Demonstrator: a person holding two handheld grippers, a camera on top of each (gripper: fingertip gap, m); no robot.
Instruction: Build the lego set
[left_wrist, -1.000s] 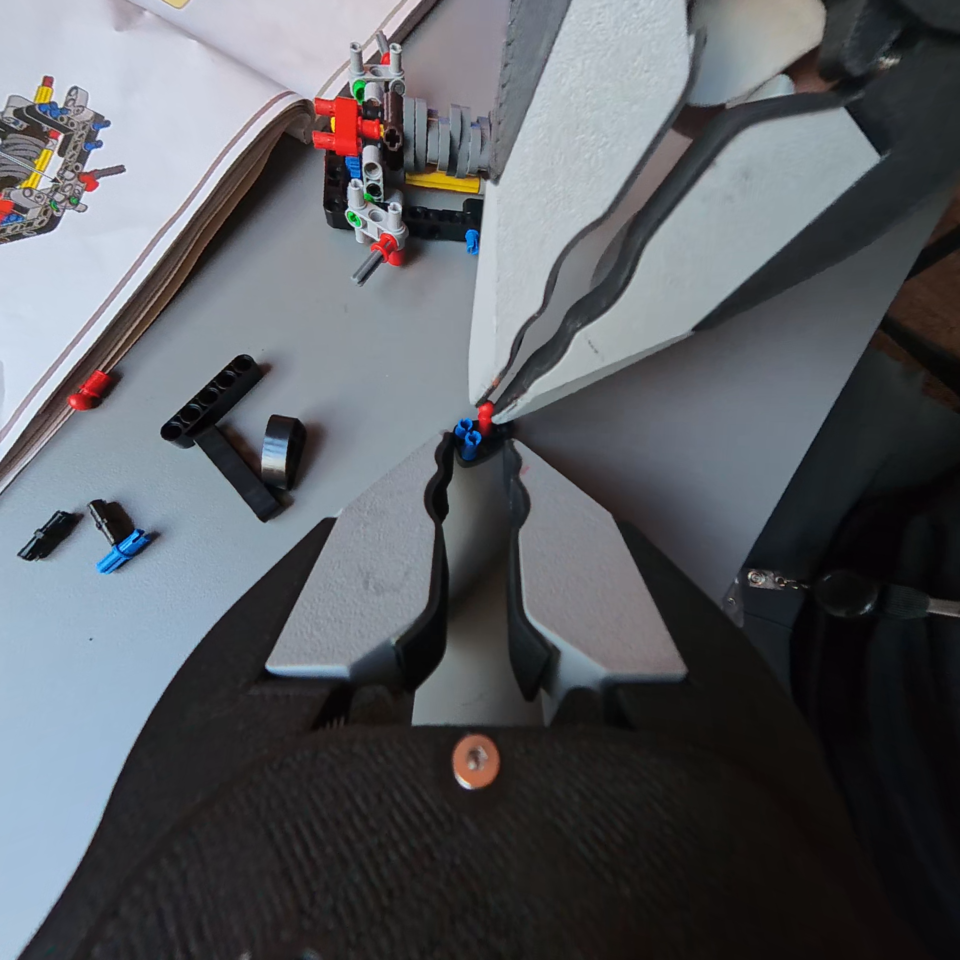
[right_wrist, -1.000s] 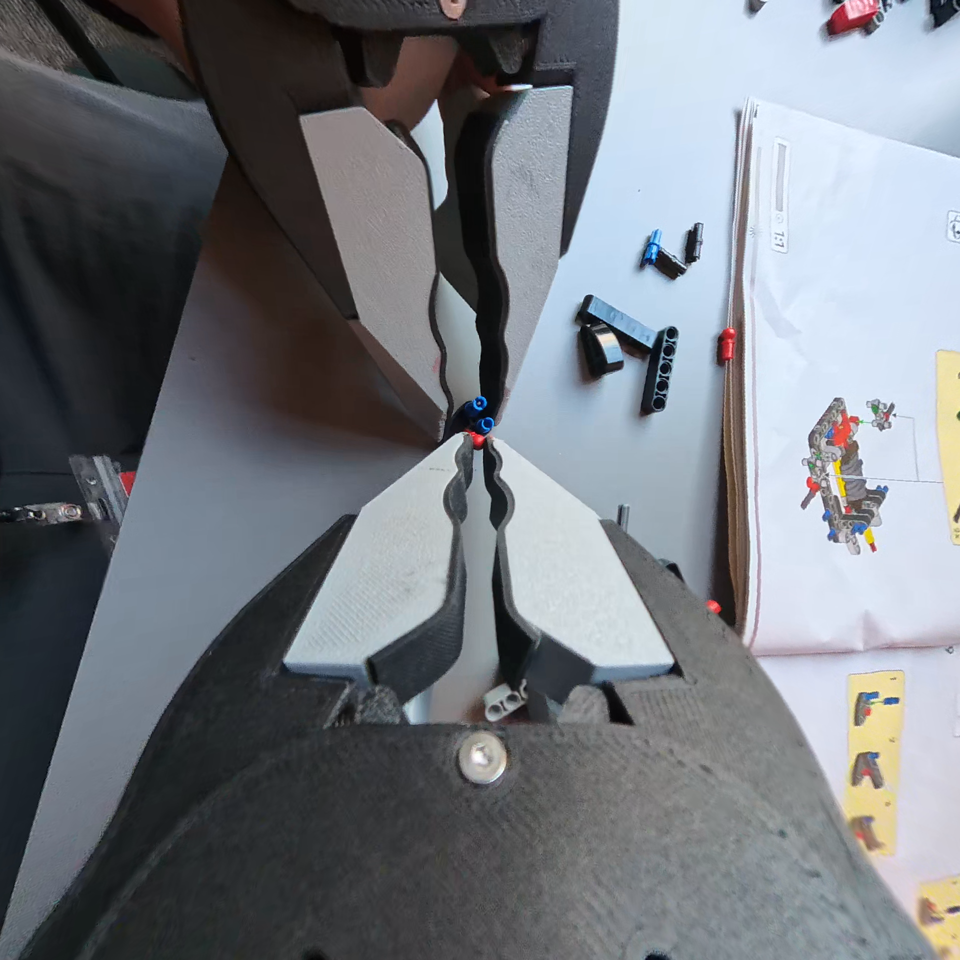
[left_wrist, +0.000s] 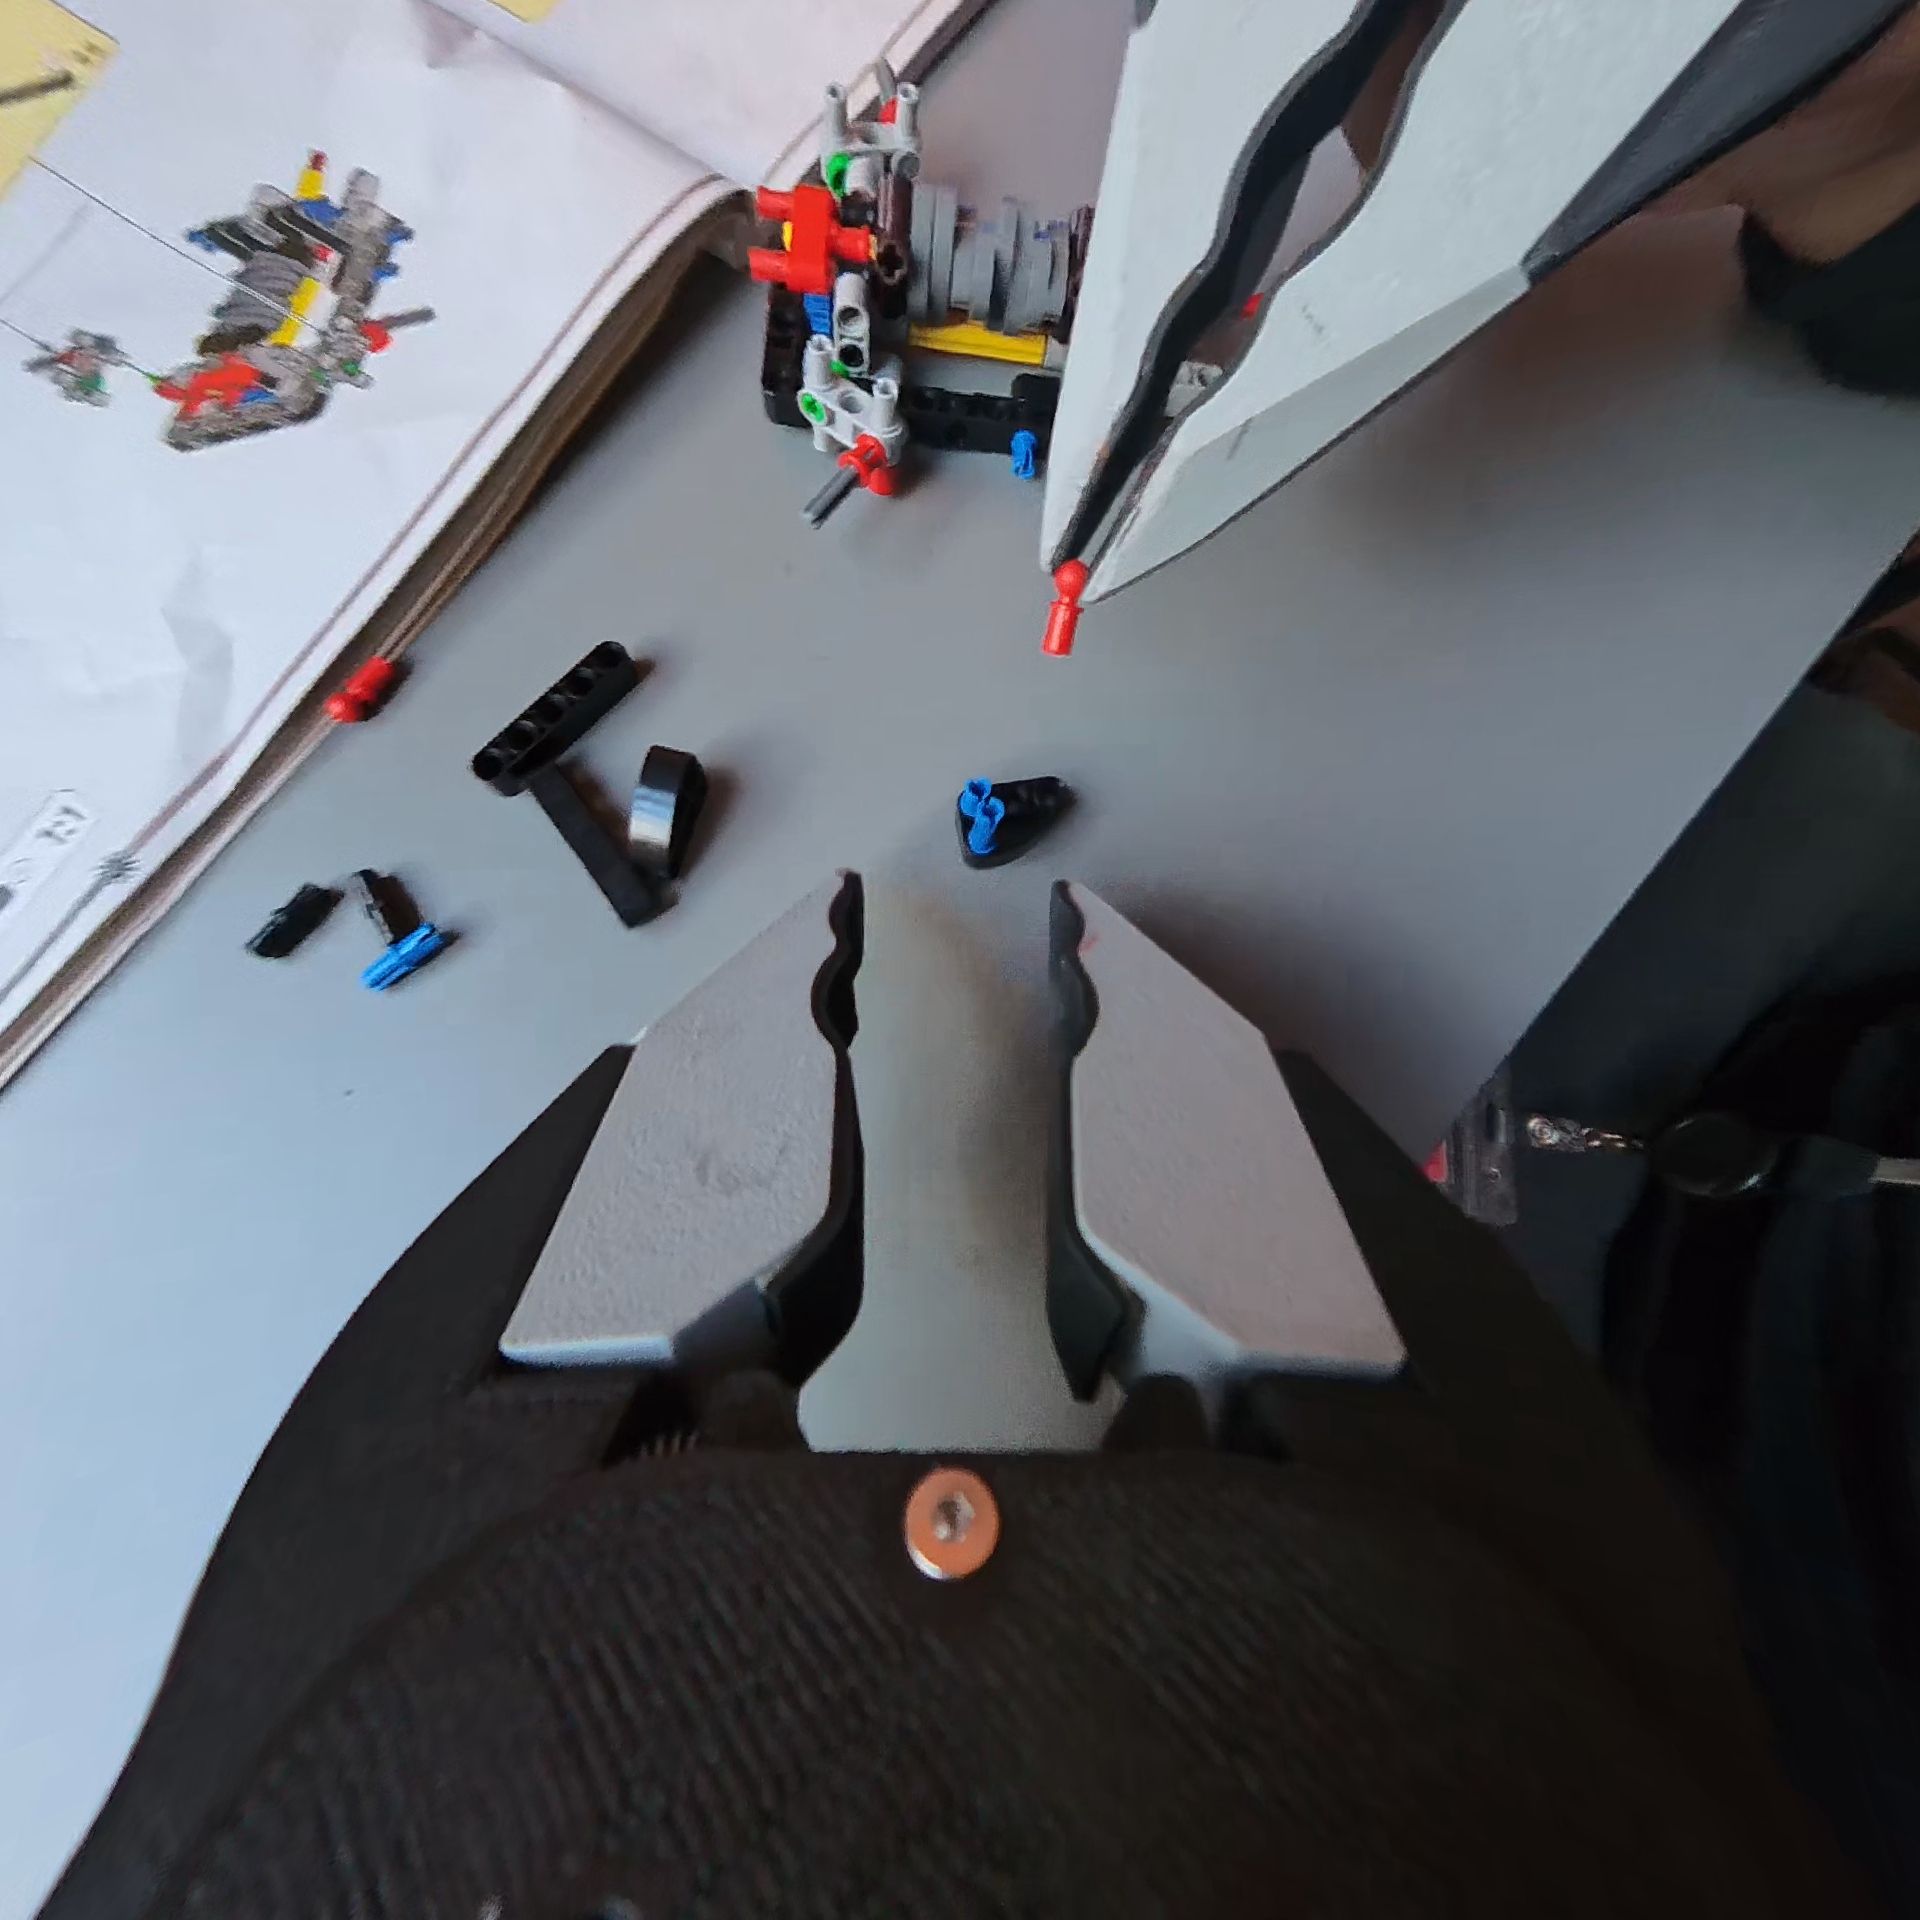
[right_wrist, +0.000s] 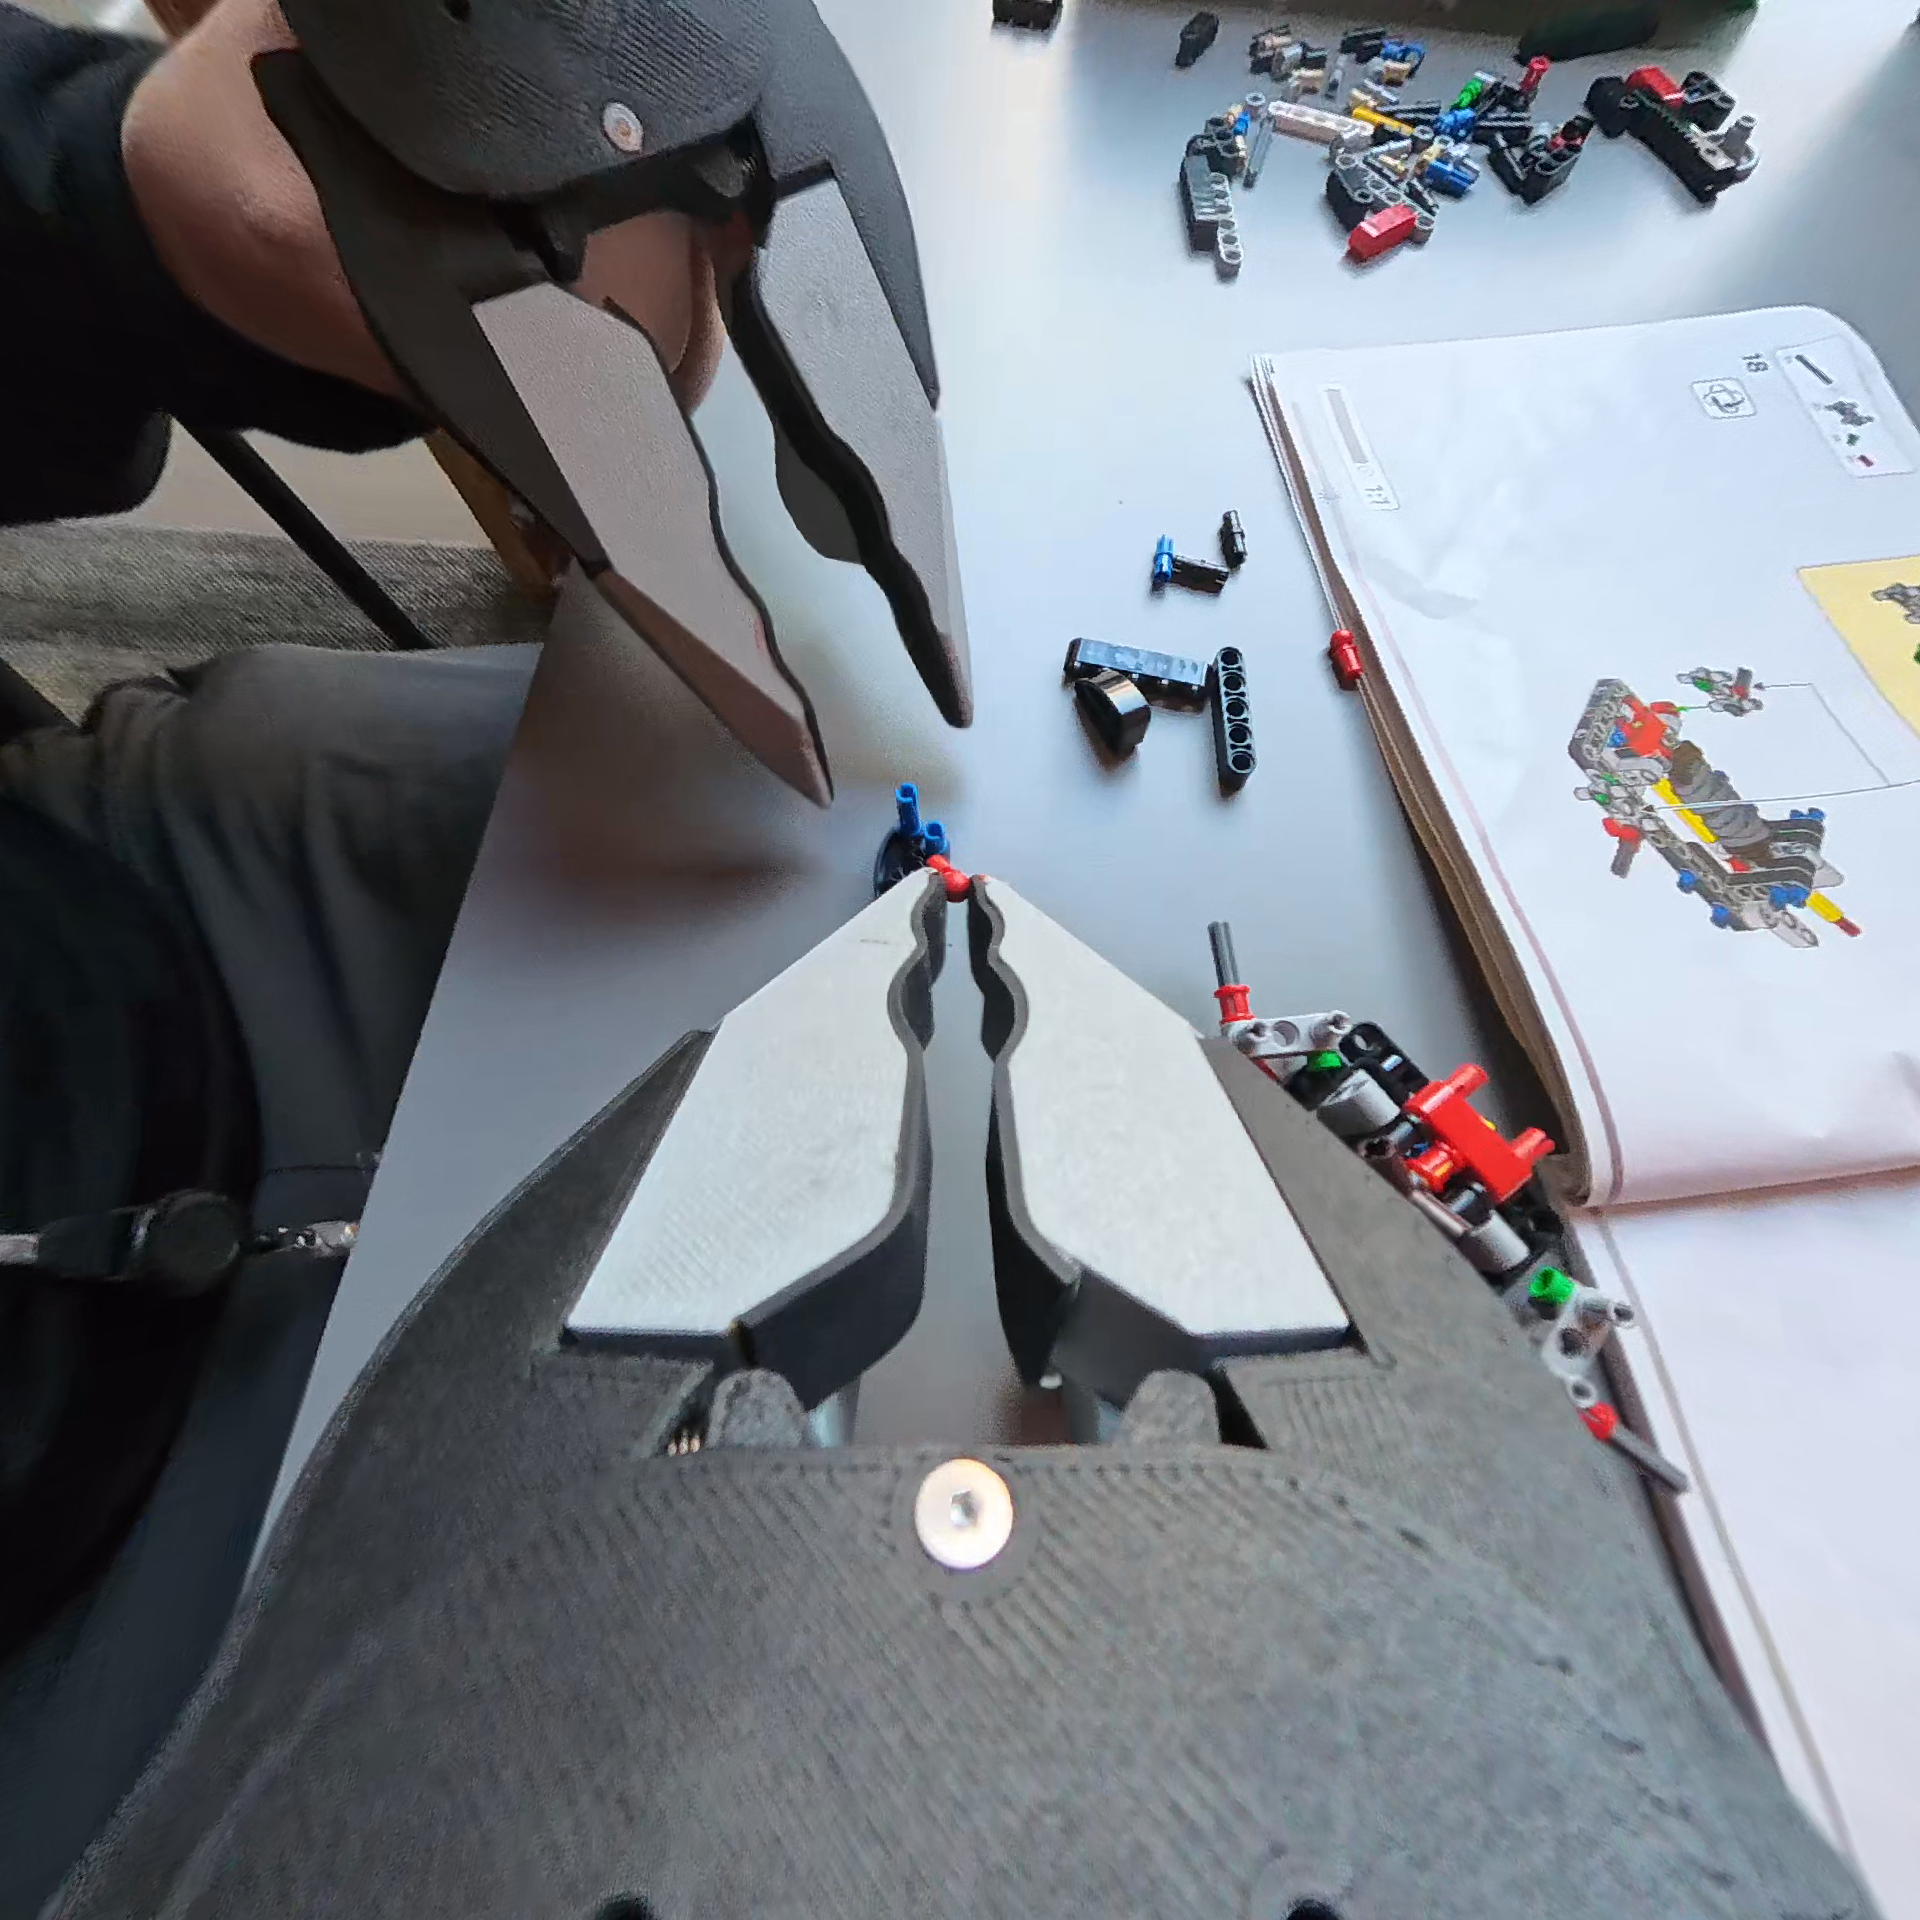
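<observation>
Left wrist view: black piece (left_wrist: 1013, 821) now released.

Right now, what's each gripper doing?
Left gripper: open, holding nothing; the black piece with blue pins lies on the table ahead of it.
Right gripper: shut on a small red pin.
</observation>
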